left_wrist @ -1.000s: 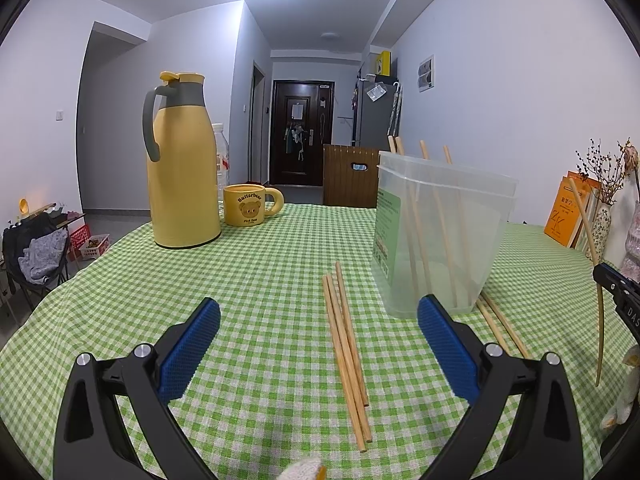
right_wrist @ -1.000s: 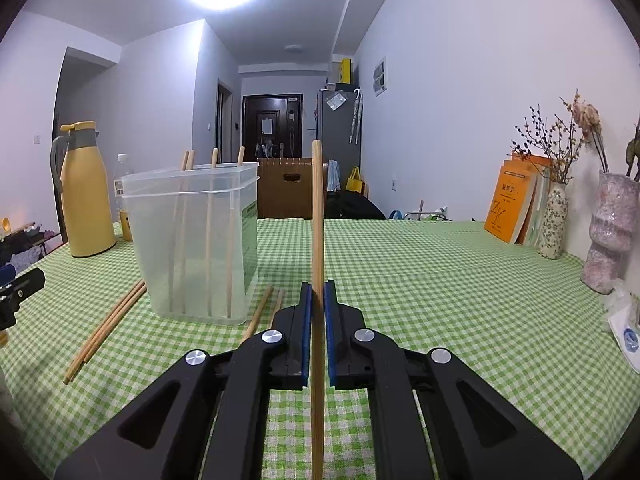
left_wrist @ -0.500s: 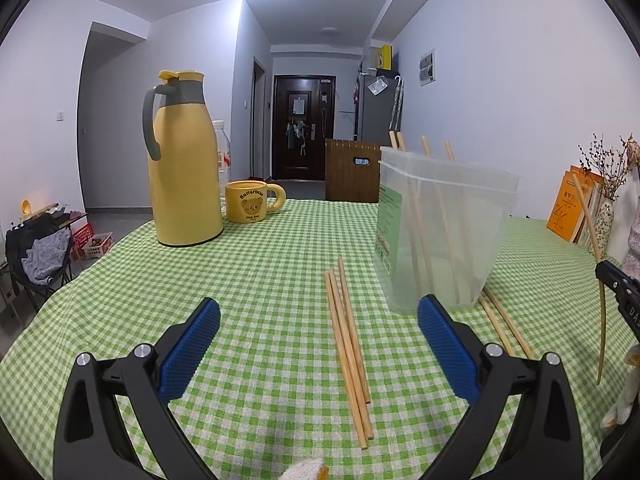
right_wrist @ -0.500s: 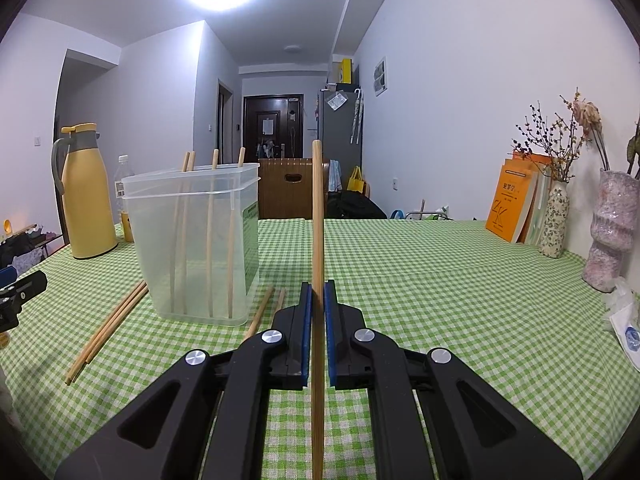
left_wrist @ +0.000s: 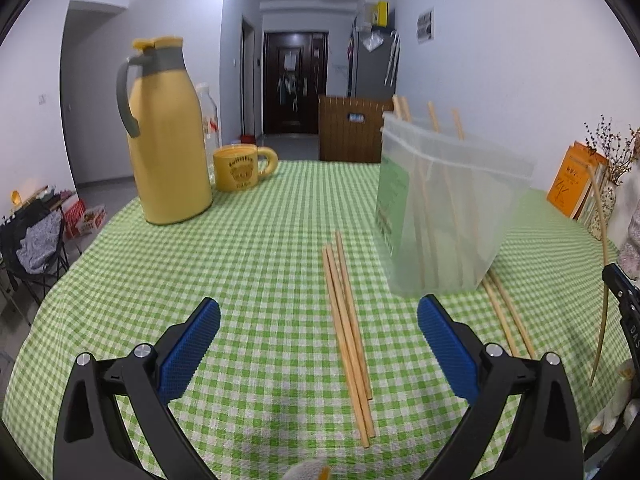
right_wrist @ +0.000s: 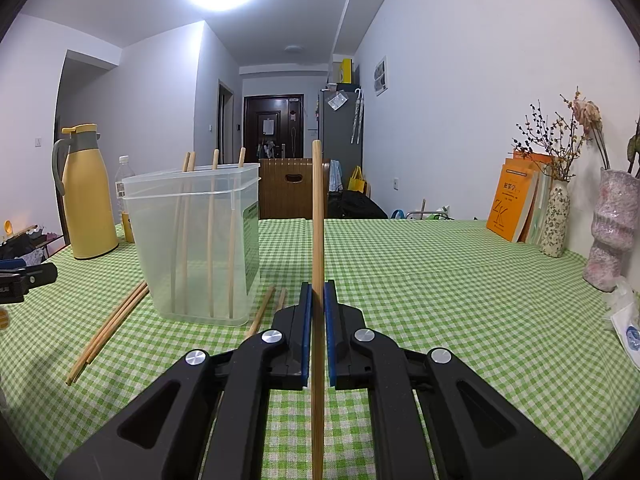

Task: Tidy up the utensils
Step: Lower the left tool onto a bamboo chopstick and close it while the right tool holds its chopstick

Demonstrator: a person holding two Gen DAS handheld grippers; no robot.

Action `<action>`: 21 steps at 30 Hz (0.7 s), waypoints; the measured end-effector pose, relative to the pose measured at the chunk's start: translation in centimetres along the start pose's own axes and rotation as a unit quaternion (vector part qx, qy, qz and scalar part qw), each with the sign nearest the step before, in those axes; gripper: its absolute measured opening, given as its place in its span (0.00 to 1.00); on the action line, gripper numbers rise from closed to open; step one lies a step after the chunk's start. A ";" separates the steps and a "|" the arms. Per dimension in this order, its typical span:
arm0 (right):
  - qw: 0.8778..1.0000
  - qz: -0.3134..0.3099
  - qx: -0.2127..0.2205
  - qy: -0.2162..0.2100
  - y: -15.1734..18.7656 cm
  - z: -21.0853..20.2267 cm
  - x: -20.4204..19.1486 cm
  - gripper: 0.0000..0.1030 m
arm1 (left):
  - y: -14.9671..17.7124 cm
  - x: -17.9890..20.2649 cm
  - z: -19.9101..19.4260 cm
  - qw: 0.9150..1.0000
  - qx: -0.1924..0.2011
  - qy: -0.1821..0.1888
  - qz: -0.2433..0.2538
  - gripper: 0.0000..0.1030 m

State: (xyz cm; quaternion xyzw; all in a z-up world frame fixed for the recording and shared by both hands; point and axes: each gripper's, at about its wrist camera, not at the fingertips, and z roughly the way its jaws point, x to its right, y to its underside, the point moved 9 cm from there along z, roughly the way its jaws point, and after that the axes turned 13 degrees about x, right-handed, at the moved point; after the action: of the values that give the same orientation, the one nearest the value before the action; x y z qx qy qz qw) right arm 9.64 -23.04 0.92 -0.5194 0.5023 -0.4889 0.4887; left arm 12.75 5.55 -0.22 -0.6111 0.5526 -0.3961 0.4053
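Right claw (right_wrist: 316,312) clamped on upright chopstick (right_wrist: 317,216), mid-shaft; plastic container (right_wrist: 192,240) ahead-left. Left claw (left_wrist: 318,344) wide, empty; three chopsticks (left_wrist: 346,320) on surface between jaws. Light, stiff, slippery: grip mid-length.

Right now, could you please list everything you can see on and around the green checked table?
Clear plastic tub: one, translucent, upright on the green checked tablecloth.
Wooden chopsticks in tub: four, tan, leaning inside.
Loose wooden chopsticks left of tub: three, tan, flat on the cloth.
Loose wooden chopsticks right of tub: two, tan, flat.
Held wooden chopstick: one, tan, upright.
Yellow thermos jug: one, grey handle, far left.
Yellow bear mug: one, beside the jug.
Clear bottle: one, behind the jug.
Orange books: several, against the wall.
Flower vases: two, right edge.
Left gripper: black, blue pads, open.
Right gripper: shut on the held chopstick.
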 end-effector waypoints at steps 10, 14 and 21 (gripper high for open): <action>1.000 0.000 0.000 0.000 0.0 0.0 0.0 0.06 | 1.3 0.7 2.6 0.997 -0.069 -0.003 0.020 0.83; 1.000 0.000 0.000 0.000 0.0 0.0 0.0 0.06 | 1.8 0.9 3.5 0.995 -0.096 -0.002 0.016 0.74; 1.000 0.002 0.000 -0.002 0.0 -0.1 -0.2 0.06 | 2.6 0.8 4.7 0.990 -0.139 -0.005 -0.001 0.56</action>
State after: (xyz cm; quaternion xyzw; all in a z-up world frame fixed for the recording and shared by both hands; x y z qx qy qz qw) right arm 9.55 -22.85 0.91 -0.5198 0.5022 -0.4868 0.4905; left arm 16.23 4.87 -4.32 -0.6644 0.5995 -0.3124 0.3187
